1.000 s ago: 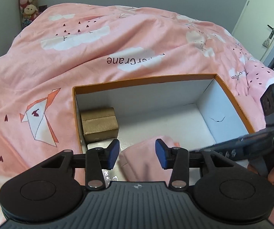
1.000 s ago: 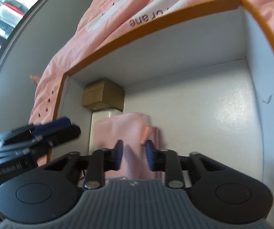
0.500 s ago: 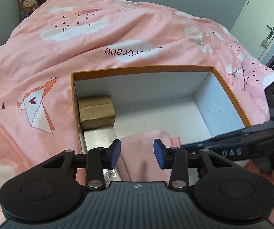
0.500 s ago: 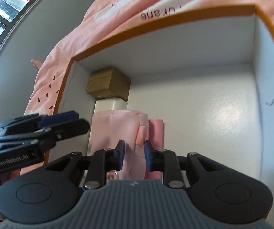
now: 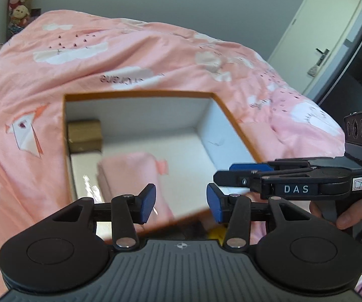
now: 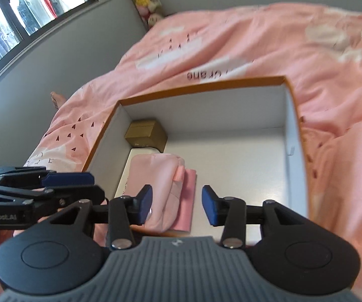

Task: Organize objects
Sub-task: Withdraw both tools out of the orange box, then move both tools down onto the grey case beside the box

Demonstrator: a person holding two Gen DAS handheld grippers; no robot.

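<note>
Both the left gripper (image 5: 181, 202) and the right gripper (image 6: 177, 205) are opening and empty; ahead, a folded pink cloth (image 6: 160, 186), a white box (image 5: 82, 173) and a gold box (image 6: 145, 134) are held in the orange-rimmed box (image 6: 291, 125).

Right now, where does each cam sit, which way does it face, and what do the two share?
Left wrist: on the left tool, angled down into the box; shows its own fingers, the right tool, a hand.
Right wrist: on the right tool, angled down into the box; shows its own fingers, the left tool.
Shared: box, pink cloth, brown carton, bedspread.
</note>
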